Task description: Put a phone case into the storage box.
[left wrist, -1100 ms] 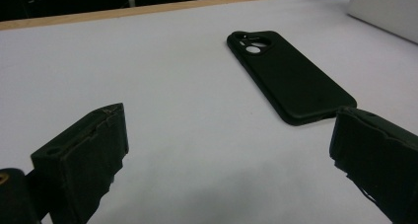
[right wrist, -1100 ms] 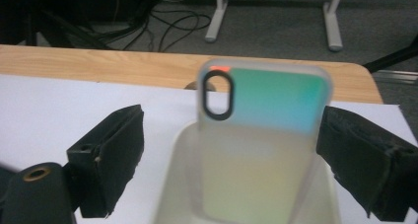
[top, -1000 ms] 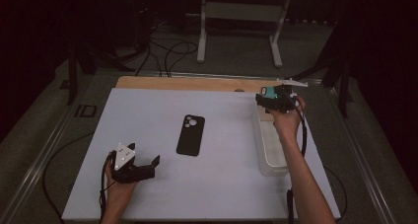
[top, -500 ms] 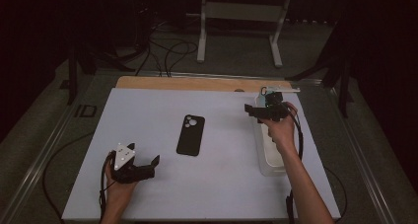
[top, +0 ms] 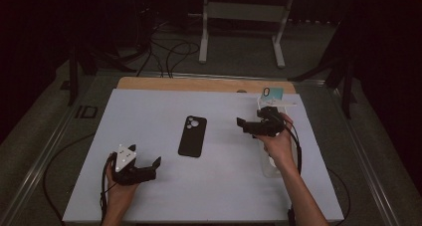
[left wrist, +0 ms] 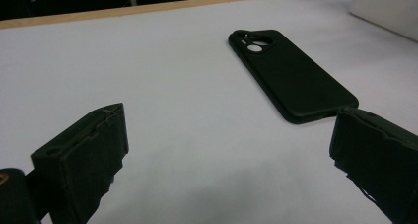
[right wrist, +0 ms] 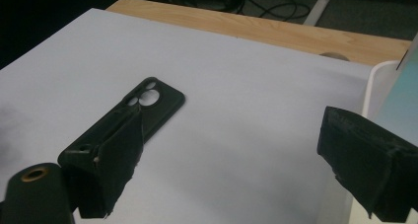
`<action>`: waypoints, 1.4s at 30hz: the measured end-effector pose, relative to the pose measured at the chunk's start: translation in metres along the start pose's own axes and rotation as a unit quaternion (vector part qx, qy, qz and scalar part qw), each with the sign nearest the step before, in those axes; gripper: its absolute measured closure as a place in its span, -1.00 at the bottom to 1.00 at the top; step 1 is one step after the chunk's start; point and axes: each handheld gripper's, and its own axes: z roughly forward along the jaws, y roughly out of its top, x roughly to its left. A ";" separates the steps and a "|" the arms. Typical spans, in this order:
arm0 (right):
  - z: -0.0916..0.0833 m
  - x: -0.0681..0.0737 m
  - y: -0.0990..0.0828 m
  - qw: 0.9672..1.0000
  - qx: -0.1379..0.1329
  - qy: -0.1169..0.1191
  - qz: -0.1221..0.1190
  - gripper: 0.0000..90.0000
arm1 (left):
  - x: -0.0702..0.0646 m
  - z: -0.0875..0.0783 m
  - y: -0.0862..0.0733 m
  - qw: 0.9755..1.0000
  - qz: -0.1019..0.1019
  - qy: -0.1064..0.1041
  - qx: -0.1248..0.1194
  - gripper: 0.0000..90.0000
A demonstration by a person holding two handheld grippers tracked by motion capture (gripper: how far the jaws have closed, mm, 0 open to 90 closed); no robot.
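The left hand (top: 119, 188) comes in at the near edge of the table (top: 149, 111) and holds the left gripper (top: 152, 167) low over the white surface, its grey plate on top and its 2 jaws spread wide with nothing between them. In the left gripper view those jaws rise at the bottom corners, well apart, with bare white surface between them. Farther in and to the right, the right hand (top: 277, 145) reaches forward from a long forearm and holds the right gripper (top: 243, 124) raised above the table, pointing toward the middle; its 2 jaws are likewise released, wide apart and empty, as the right gripper view shows. Between the 2 grippers, near the middle of the table, lies a black phone case (top: 192, 136), flat, back side up, with its camera cut-outs at the far end; it touches neither gripper. Under the right hand and forearm sits a clear plastic bin (top: 268, 166) along the table's right side, partly hidden by the hand. At the bin's far end stands a light blue card (top: 272, 93). Beyond the white surface runs a strip of bare wood (top: 199, 84), and past that lie dark cables (top: 169, 49) on the floor beside a white metal stand (top: 244, 17).
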 end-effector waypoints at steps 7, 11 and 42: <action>-0.012 0.014 -0.015 1.000 -0.021 0.003 -0.011 -0.77 | -0.001 -0.001 0.000 1.000 0.000 0.001 0.000 -0.97; -0.015 0.018 -0.021 1.000 -0.025 0.004 -0.013 -0.76 | -0.001 -0.001 0.000 1.000 0.001 0.001 0.001 -0.97; -0.062 0.045 -0.100 0.991 -0.104 -0.005 -0.086 -0.69 | 0.000 -0.002 0.000 1.000 -0.013 0.001 -0.004 -0.97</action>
